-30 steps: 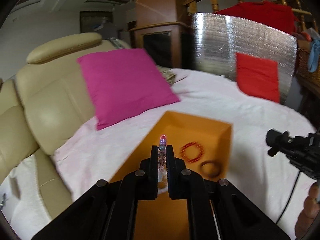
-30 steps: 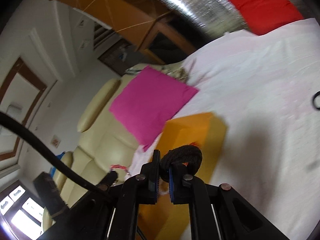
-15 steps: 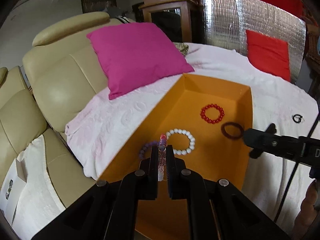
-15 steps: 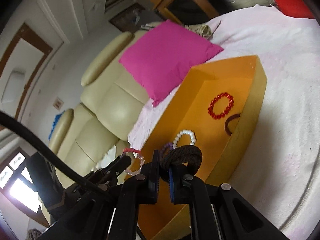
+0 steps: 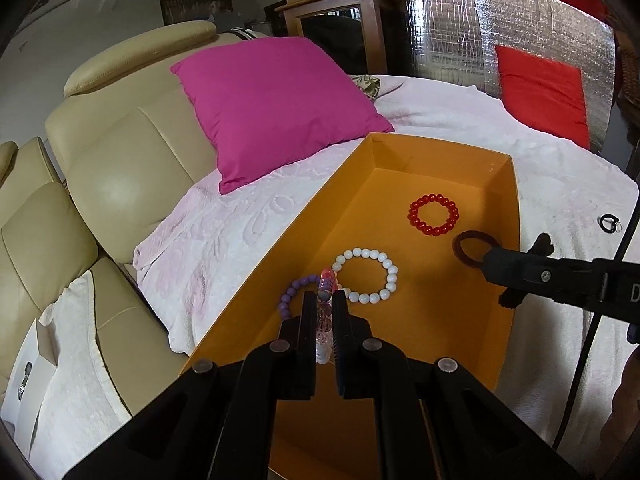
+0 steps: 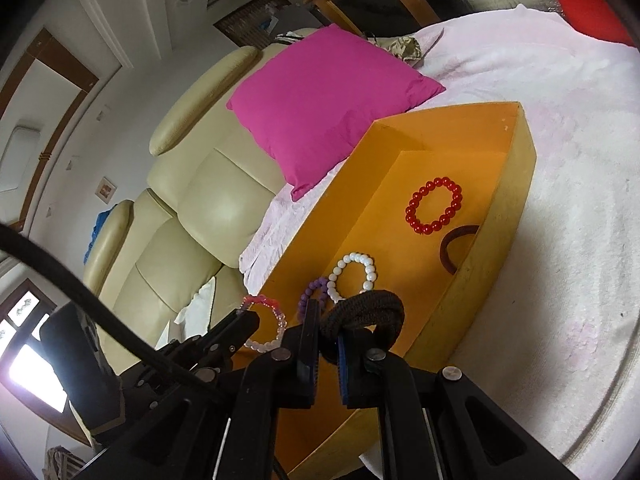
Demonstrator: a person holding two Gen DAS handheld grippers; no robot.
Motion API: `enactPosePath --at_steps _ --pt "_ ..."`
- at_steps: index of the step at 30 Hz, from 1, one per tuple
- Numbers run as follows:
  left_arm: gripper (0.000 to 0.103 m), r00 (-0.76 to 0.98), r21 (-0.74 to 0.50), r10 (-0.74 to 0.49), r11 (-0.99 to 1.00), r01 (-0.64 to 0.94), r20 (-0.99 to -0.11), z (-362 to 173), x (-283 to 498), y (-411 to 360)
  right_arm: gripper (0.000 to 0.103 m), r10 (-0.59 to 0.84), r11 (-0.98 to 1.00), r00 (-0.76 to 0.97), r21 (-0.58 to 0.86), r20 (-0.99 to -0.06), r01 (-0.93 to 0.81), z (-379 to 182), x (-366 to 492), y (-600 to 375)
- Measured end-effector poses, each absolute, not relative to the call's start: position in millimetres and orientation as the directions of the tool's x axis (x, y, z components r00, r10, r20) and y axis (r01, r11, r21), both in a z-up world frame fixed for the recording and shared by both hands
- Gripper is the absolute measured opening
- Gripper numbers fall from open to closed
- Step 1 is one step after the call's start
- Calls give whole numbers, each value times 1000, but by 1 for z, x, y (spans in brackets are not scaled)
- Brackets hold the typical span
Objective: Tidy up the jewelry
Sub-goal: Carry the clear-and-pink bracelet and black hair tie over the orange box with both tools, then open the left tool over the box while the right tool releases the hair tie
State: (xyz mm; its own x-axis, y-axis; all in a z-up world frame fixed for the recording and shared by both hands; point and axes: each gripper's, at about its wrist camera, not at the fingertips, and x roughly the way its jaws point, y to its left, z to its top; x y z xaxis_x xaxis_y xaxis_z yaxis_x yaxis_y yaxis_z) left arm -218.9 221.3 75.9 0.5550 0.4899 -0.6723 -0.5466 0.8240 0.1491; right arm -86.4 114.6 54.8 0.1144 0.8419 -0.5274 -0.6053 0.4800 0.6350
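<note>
Orange tray [image 5: 516,216] fills centre frame, holding red [image 5: 433,215], white [image 5: 367,275] and purple [image 5: 294,293] bead bracelets. My left gripper [image 5: 324,308] is clenched on a pink-and-clear beaded bracelet [image 6: 266,322] standing between its jaws; my right gripper [image 6: 328,340] pinches a dark braided hair band [image 6: 362,312], lower centre.

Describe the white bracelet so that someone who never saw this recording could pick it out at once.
Find the orange tray on the pale pink bedspread. On the tray floor lie several rings; the white bracelet lies near the middle, between the red bracelet and the smaller purple bracelet. It alone has glossy white, pearl-like beads.
</note>
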Motion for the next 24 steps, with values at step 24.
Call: enactPosePath --at_steps 24 --pt "16 526 159 491 817 -554 -694 66 -214 225 13 790 560 149 600 -595 -571 47 -81 119"
